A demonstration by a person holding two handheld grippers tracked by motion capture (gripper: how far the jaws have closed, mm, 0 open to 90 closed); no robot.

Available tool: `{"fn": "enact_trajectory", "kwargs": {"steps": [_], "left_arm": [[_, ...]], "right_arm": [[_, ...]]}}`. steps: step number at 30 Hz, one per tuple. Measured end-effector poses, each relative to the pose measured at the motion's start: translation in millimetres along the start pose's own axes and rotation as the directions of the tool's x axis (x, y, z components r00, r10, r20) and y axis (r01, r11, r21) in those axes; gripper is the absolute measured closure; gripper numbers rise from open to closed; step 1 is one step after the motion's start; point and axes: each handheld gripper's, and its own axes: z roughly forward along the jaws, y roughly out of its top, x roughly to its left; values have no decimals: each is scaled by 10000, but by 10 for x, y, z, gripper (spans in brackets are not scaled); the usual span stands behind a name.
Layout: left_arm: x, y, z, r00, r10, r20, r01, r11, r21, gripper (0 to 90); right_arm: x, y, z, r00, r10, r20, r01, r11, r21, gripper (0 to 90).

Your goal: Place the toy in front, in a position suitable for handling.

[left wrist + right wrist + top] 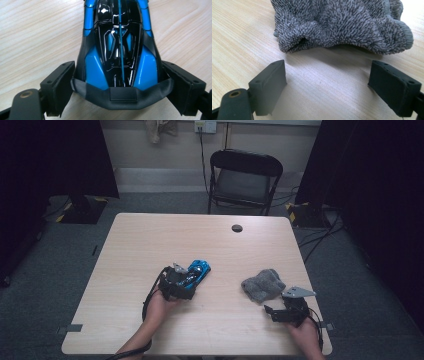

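Surface (150, 245): pale wood, carrying everything.
Cloth (342, 25): grey, crumpled, just ahead of right gripper (328, 80), whose jaws stand wide apart, holding nothing.
Toy car (117, 50): blue-black, its end between left gripper (117, 87) jaws, pads flanking it; contact unclear.

- It looks like a lab or recording room set up for filming, not a home.
- A plain wooden desk (150, 240) with a round cable hole (237, 228) stands alone on grey carpet (45, 285).
- Black curtains (55, 155) hang at both sides.
- A black folding chair (243, 180) stands behind it, by a wall socket (205, 126) with a cable.
- Yellow-black tape (295, 212) marks stand feet on the floor.
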Motion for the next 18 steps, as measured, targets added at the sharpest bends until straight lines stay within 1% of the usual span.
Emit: {"fn": "enact_trajectory", "kwargs": {"steps": [4,5,6,7,8,10,12,13,14,15,16,18], "left_arm": [[-17,-19,16,10000,-22,-80,20,9996,-285,162],[-11,-22,10,9998,153,-108,-155,9997,-174,164],[-23,-30,21,9998,131,-163,-136,9994,-322,167],[-24,-36,19,9995,259,-192,-266,9990,-357,168],[-30,-43,23,9995,253,-179,-261,9986,-467,168],[-32,-46,26,9994,222,-280,-238,9980,-582,182],[-27,-42,22,9990,327,-291,-344,9975,-609,229],[-34,-47,30,9995,191,-252,-209,9971,-738,234],[-26,-51,28,9993,300,-234,-317,9968,-730,235],[-24,-52,26,9992,326,-225,-341,9967,-735,238],[-25,-56,28,9995,270,-180,-284,9965,-780,238],[-19,-59,23,9993,320,-173,-332,9964,-780,241]], "right_arm": [[0,0,0,10000,1,-2,-1,10000,1,137],[0,0,0,10000,0,0,0,10000,0,137],[0,0,0,10000,0,1,0,10000,1,137],[0,0,0,10000,1,0,-1,10000,1,137],[0,0,0,10000,1,0,-1,10000,1,137],[0,0,0,10000,-1,0,1,10000,-1,137],[0,0,0,10000,-1,0,1,10000,-1,137],[0,0,0,10000,-1,3,1,10000,-1,137],[0,0,0,10000,0,2,0,10000,0,137],[0,0,0,10000,1,1,-1,10000,0,137],[0,0,0,10000,1,1,-1,10000,0,137],[0,0,0,10000,0,0,0,10000,-2,137]]}}
